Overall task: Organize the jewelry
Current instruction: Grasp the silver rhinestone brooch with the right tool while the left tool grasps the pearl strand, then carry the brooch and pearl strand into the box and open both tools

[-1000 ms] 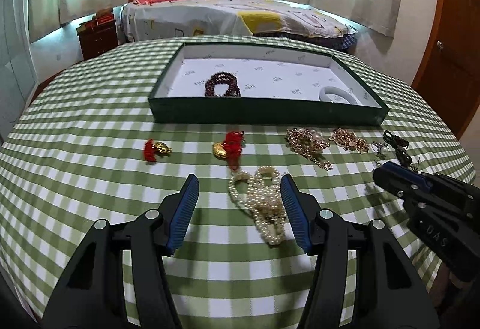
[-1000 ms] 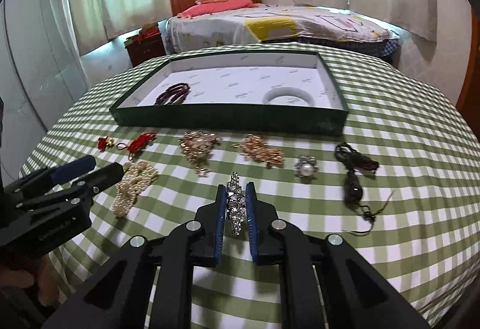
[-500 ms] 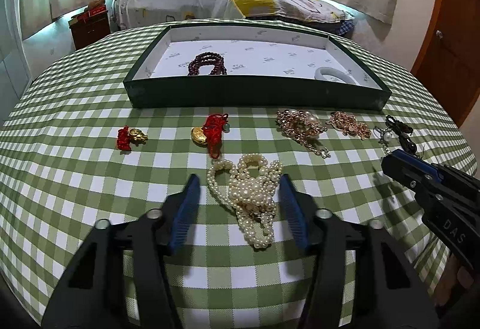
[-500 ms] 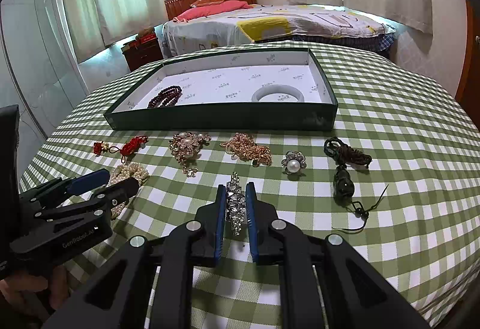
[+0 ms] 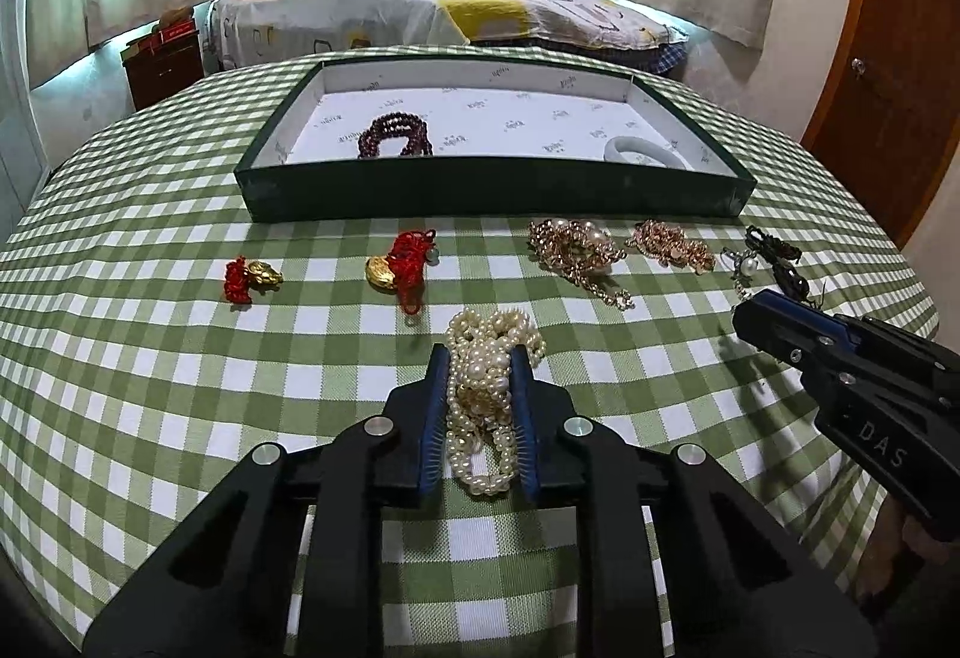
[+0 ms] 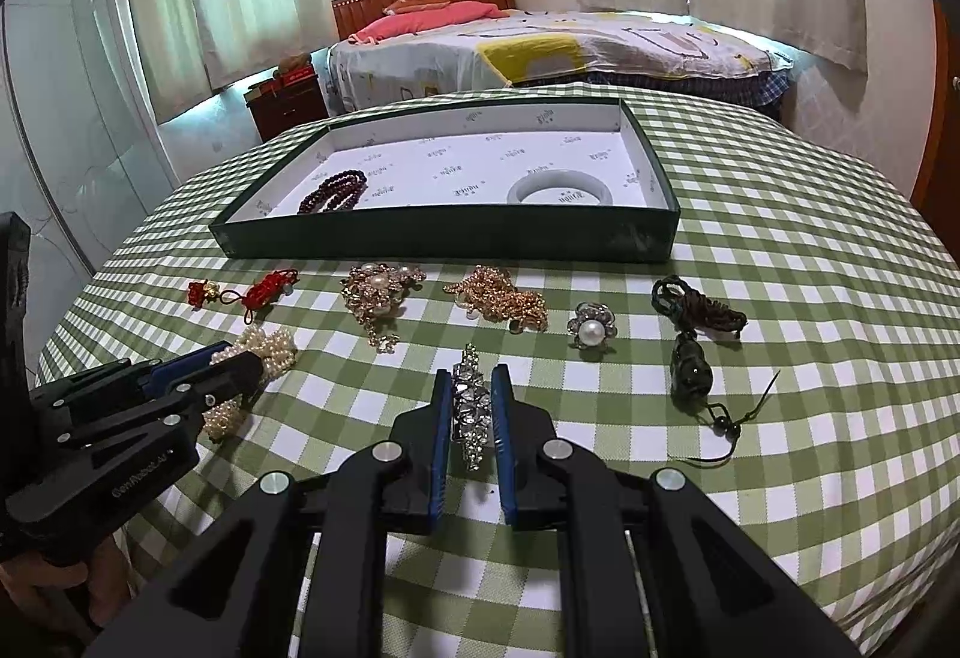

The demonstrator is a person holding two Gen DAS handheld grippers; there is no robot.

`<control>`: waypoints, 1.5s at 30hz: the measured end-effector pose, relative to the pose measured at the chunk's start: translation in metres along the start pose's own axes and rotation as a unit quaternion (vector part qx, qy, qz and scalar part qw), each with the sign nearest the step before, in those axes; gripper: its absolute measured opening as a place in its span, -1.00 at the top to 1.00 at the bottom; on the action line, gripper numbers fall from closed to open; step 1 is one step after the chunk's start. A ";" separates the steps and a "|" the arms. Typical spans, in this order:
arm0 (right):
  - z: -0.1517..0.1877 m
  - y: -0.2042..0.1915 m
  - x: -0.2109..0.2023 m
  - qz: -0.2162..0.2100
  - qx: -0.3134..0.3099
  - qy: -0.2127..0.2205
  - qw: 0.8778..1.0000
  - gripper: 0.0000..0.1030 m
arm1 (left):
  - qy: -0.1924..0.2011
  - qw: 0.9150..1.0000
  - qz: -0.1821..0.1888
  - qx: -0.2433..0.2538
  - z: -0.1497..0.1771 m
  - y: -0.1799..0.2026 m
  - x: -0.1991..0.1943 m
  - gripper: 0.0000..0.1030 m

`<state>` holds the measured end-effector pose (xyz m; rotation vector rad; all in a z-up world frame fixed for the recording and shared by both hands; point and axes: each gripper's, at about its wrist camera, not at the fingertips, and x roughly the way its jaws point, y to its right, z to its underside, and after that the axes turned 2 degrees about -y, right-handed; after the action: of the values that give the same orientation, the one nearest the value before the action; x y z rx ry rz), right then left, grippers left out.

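Observation:
My left gripper point(image 5: 479, 358) is shut on the pearl necklace point(image 5: 483, 394), which bunches between its blue pads on the checked cloth. My right gripper point(image 6: 471, 379) is shut on a crystal bracelet point(image 6: 469, 406) near the table's front. The green tray point(image 5: 492, 193) stands behind, holding a dark red bead bracelet point(image 5: 396, 136) and a white bangle point(image 5: 645, 154). The tray point(image 6: 450, 238) also shows in the right wrist view.
In a row before the tray lie two red-cord gold charms point(image 5: 252, 277) point(image 5: 399, 265), two gold chain clusters point(image 6: 378, 289) point(image 6: 498, 298), a pearl flower ring point(image 6: 591, 331) and a dark cord pendant point(image 6: 690, 340). A bed stands beyond the table.
My left gripper moved forward over the pearl necklace and closed on it. My right gripper stays shut on the crystal bracelet.

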<state>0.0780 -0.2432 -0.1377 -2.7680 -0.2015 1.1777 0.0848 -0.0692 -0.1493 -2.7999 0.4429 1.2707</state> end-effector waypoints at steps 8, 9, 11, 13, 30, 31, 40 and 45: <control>-0.001 -0.001 -0.005 0.000 -0.004 0.009 1.000 0.73 | 0.027 1.000 -0.003 0.014 -0.004 0.004 -0.014 0.69; -0.001 -0.001 -0.006 0.000 -0.005 0.009 1.000 0.73 | 0.030 0.999 -0.003 0.015 -0.005 0.005 -0.015 0.69; -0.001 -0.001 -0.007 -0.001 -0.005 0.012 1.000 0.73 | 0.031 0.999 -0.002 0.015 -0.005 0.005 -0.017 0.69; -0.002 -0.001 -0.008 -0.001 -0.006 0.014 1.000 0.73 | 0.034 0.999 -0.002 0.014 -0.007 0.004 -0.018 0.69; -0.038 -0.003 -0.026 0.000 -0.017 0.058 0.998 0.73 | 0.080 0.997 0.003 0.011 -0.043 0.002 -0.034 0.69; -0.045 -0.002 -0.027 0.001 -0.017 0.063 0.998 0.73 | 0.081 0.997 0.005 0.009 -0.048 0.001 -0.033 0.69; -0.107 0.008 -0.010 0.010 -0.024 0.096 0.995 0.73 | 0.095 0.995 0.008 0.008 -0.103 -0.004 -0.011 0.69; -0.143 0.021 0.018 0.008 -0.017 0.093 0.996 0.73 | 0.092 0.996 0.004 0.008 -0.141 -0.013 0.017 0.69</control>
<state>0.1948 -0.2703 -0.0556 -2.8917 -0.1831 0.9212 0.2022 -0.0820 -0.0696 -2.9169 0.4706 1.0084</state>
